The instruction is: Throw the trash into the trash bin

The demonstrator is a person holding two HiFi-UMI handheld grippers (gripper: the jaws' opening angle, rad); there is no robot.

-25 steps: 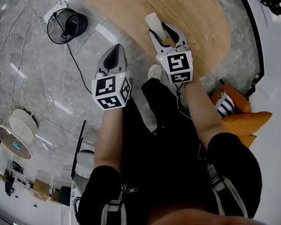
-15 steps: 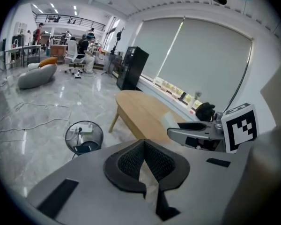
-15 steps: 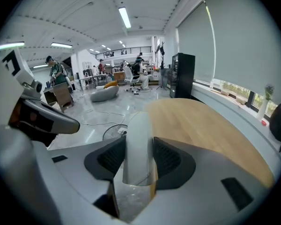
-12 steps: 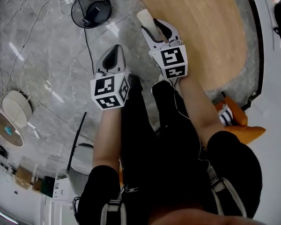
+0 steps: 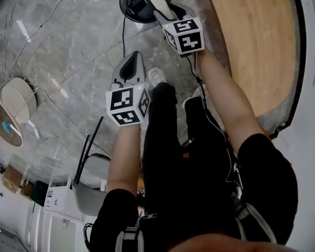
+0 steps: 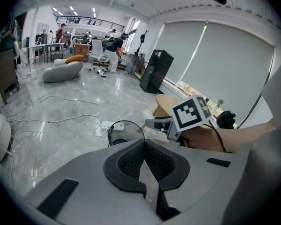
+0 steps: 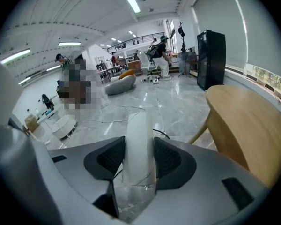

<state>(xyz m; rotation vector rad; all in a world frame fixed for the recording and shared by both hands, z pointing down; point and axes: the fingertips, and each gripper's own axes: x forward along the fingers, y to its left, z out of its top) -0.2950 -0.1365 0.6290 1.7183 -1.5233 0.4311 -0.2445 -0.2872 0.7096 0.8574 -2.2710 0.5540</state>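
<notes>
the trash bin [image 5: 130, 14] stands open at the top on the grey floor [image 5: 58, 62]. the right claw [image 5: 167, 10] with its white cup [image 5: 158, 1] hangs over the bin's right rim, so that side of the mouth is taken and the left side is free. just right of the bin the wooden desk [image 5: 252, 41] curves in, and its leg [image 7: 203, 128] slants down close by, narrowing the way there. a black cable [image 5: 123, 35] runs along the floor from the bin toward the left claw [image 5: 131, 58], which sits between the bin and the person's shoe [image 5: 156, 76] with open air on its left. thin wires [image 6: 51, 118] trail over the floor further out. a round white stool [image 5: 20, 100] stands well apart on the left.
</notes>
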